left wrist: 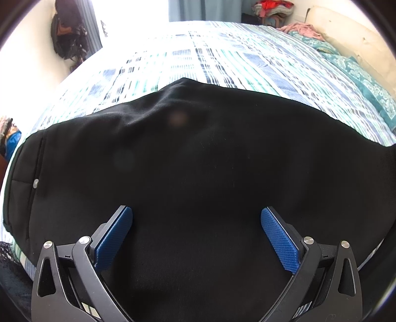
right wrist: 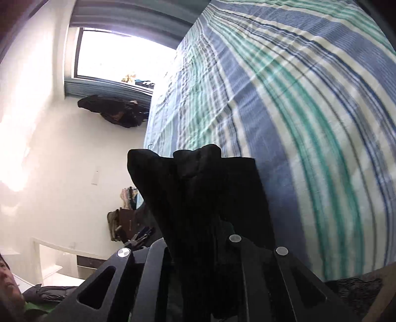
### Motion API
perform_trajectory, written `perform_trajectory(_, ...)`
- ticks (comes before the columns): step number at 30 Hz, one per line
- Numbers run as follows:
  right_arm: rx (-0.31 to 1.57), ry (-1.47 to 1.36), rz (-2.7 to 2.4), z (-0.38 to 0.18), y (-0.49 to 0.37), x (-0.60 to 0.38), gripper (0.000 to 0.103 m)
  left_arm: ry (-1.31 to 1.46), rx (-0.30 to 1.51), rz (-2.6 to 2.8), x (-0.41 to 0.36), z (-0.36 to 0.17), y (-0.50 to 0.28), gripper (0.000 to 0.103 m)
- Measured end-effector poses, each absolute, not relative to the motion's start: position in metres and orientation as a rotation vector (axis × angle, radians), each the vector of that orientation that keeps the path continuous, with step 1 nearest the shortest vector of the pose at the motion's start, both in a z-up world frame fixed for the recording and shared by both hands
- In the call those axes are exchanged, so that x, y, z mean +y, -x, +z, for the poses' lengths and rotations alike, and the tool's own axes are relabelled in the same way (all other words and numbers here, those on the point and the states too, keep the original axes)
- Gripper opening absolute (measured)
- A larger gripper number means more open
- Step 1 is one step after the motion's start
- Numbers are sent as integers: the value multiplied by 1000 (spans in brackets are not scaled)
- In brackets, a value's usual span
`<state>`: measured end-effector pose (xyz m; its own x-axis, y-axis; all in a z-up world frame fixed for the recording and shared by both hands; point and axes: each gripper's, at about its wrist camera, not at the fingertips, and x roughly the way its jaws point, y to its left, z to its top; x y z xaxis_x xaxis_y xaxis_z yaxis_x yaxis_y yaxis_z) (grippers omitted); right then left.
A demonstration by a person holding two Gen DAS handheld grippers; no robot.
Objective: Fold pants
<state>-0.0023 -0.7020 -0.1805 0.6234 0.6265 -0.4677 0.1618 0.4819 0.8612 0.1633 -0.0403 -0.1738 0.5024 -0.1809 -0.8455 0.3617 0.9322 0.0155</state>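
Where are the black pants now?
In the left wrist view the black pants lie on the striped bed sheet, under the open left gripper; the right gripper holds a bunched part.

You are working over a bed (left wrist: 222, 54) that is wearing a blue, teal and white plaid sheet. Daylight is pouring through the window (right wrist: 123, 57), washing out the white wall (right wrist: 49, 148). Dark clothing, perhaps jackets, is hanging on that wall (left wrist: 66, 37). A teal patterned blanket (left wrist: 351, 67) is lying along the bed's far edge, and folded laundry (left wrist: 272, 10) is sitting beyond it.
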Motion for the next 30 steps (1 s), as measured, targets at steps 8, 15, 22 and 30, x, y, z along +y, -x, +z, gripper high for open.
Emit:
perform_trajectory(8,806,-1222,598,-202,-93,-524,12,-188,1001,-369,-34,-172,-166,103)
perform_trajectory(15,979,-1016,488,-225,-187,-355,42,-138,1015,-408,-20,-165,-165,102)
perform_trajectory(22,850,-731,495,-160,-184,-318,70,211,994,-426,36,-138,-174,100)
perform_trajectory(30,748,-510,166,-158,-57,-421,89,79,942,-754,-43,-124,-152,75)
